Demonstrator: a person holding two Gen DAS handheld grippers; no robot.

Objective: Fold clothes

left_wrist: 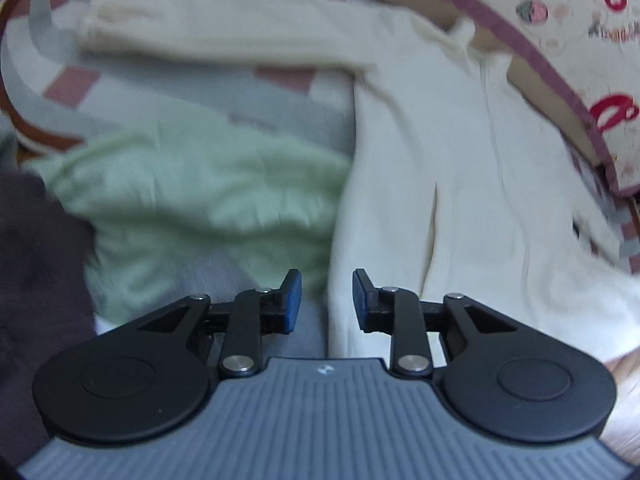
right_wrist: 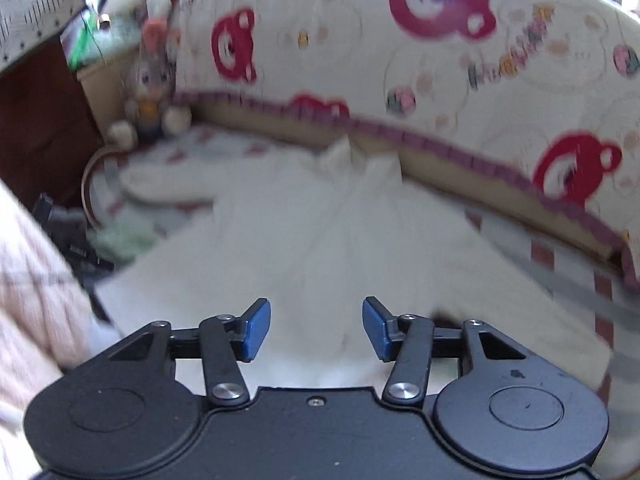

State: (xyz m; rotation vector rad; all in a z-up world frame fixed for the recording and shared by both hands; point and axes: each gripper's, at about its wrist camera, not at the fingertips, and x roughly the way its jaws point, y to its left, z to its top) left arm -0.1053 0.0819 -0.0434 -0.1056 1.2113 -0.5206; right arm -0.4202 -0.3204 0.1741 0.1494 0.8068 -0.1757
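Observation:
A cream long-sleeved garment [left_wrist: 452,184] lies spread on the checked bed sheet [left_wrist: 280,96], one sleeve stretched out to the left at the back. My left gripper [left_wrist: 327,300] hovers over its near left edge, jaws apart, nothing pinched between the blue pads. The same cream garment [right_wrist: 304,232] fills the middle of the right wrist view, its collar toward the bear-print cushion. Above its near part my right gripper [right_wrist: 316,330] stands open with empty blue pads. Both views are blurred.
A crumpled pale green garment [left_wrist: 192,196] lies left of the cream one, a dark cloth [left_wrist: 36,264] beside it. A bear-print cushion [right_wrist: 400,52] bounds the far side. A plush toy [right_wrist: 150,92] sits in the back left corner. A pink sleeve [right_wrist: 32,288] shows at left.

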